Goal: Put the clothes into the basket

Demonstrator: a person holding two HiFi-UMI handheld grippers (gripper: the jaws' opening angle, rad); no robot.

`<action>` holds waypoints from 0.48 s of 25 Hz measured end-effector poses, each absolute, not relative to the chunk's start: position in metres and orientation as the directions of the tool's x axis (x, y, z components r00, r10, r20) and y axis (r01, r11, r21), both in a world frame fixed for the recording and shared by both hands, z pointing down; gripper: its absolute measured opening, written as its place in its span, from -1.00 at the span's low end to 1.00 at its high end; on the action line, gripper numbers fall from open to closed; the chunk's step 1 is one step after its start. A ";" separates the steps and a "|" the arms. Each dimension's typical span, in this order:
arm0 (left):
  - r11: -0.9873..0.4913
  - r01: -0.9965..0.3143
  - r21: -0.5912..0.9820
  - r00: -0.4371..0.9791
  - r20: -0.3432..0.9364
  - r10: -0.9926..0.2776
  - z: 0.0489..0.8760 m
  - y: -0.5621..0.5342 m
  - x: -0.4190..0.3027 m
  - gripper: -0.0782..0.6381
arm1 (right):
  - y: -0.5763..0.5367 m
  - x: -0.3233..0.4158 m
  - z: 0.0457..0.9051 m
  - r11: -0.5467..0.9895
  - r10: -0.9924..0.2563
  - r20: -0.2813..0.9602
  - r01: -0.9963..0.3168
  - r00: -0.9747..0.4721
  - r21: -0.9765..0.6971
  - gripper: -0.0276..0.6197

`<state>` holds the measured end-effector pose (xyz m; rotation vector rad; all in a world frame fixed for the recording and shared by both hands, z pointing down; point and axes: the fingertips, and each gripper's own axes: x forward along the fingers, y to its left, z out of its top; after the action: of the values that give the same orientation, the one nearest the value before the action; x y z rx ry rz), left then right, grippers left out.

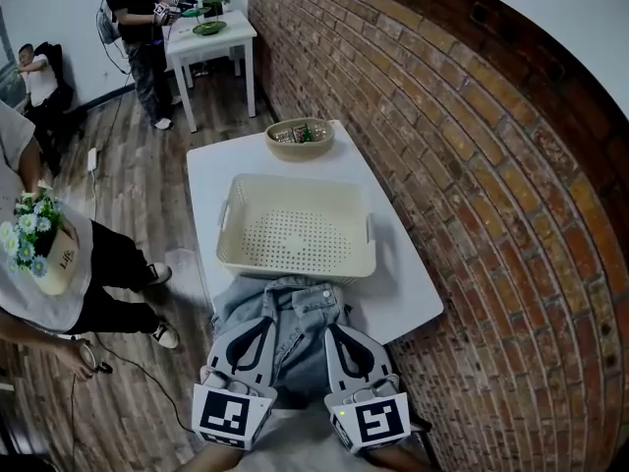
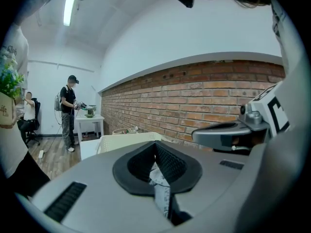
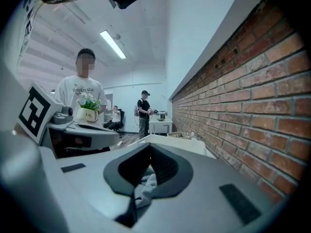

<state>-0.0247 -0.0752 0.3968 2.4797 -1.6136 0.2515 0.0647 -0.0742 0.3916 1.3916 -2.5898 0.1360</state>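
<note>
A pair of light blue jeans [image 1: 285,308] hangs over the near edge of the white table [image 1: 211,180], just in front of the cream perforated basket [image 1: 295,229]. My left gripper [image 1: 257,327] is shut on the left part of the denim, and my right gripper [image 1: 334,329] is shut on the right part. In the left gripper view a fold of denim [image 2: 160,186] is pinched between the closed black pads of the left gripper [image 2: 155,152]. The right gripper view shows denim [image 3: 145,187] caught the same way in the right gripper [image 3: 149,155]. The basket holds nothing.
A woven bowl [image 1: 299,136] with small items sits at the table's far end. The brick wall [image 1: 472,165] runs along the right. A person holding a flower pot [image 1: 39,244] stands close on the left. Farther back are a second white table [image 1: 211,37] and a standing person [image 1: 142,28].
</note>
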 end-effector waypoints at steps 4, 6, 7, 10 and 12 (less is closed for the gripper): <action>-0.410 -0.911 0.055 0.410 0.256 -0.876 0.404 -0.079 -0.028 -0.76 | -0.076 0.066 0.396 0.543 -0.820 0.228 -0.840 -0.526 0.014 -0.89; -0.414 -0.909 0.043 0.411 0.258 -0.875 0.407 -0.082 -0.031 -0.76 | -0.079 0.067 0.402 0.538 -0.820 0.239 -0.843 -0.521 0.009 -0.89; -0.418 -0.908 0.039 0.413 0.260 -0.873 0.409 -0.085 -0.032 -0.76 | -0.081 0.068 0.406 0.534 -0.820 0.249 -0.846 -0.516 0.005 -0.89; -0.435 -0.899 0.054 0.431 0.285 -0.856 0.419 -0.090 -0.035 -0.75 | -0.085 0.072 0.417 0.517 -0.821 0.282 -0.856 -0.497 -0.003 -0.89; -0.451 -0.889 0.078 0.451 0.309 -0.837 0.428 -0.091 -0.038 -0.75 | -0.086 0.075 0.423 0.513 -0.818 0.297 -0.859 -0.492 -0.011 -0.89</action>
<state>-0.0378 -0.0913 0.4276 2.4733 -1.4984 0.3322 0.0753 -0.0859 0.4226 1.4178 -2.5025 0.2292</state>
